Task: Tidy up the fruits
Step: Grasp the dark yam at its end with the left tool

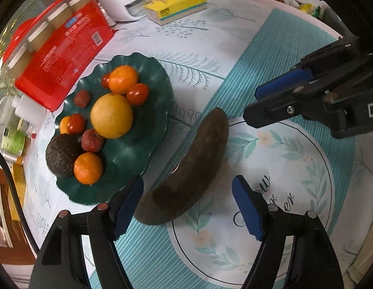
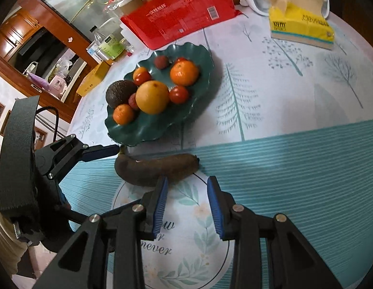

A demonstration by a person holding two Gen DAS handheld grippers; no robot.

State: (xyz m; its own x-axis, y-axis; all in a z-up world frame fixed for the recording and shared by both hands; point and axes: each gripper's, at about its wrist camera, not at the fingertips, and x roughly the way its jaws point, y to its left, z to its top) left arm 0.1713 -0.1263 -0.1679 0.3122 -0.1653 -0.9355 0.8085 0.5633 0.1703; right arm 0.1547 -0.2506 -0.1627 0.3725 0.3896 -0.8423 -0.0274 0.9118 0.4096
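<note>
Currently the overripe, brown banana (image 1: 186, 168) is being left lying flat on the patterned tablecloth (image 1: 294, 168), just beside the green leaf-shaped plate (image 1: 138, 144), on which oranges, tomatoes, lychees and an avocado (image 1: 62, 155) are already being held. In the left wrist view the banana's long axis is being seen running away from the left gripper (image 1: 186, 204), roughly along the line of the fingers, with its near end lying between the blue pads (image 1: 246, 209). The left fingers are being kept wide apart, and nothing is being touched or gripped by them, as far as can be told.

In the right wrist view the banana (image 2: 157, 168) is being seen lying crosswise, ahead of and slightly left of the right gripper (image 2: 187, 204). These fingers are likewise being held apart, less widely, and nothing is being clamped; the tip of the left-hand pad (image 2: 161, 202) is being shown overlapping the banana's edge, though whether contact is being made cannot be told.

The left gripper is being judged the nearer and the better placed, since the fruit is already being straddled by it. A closing across the banana's width is probably being called for next, followed by a short carry towards the plate.
</note>
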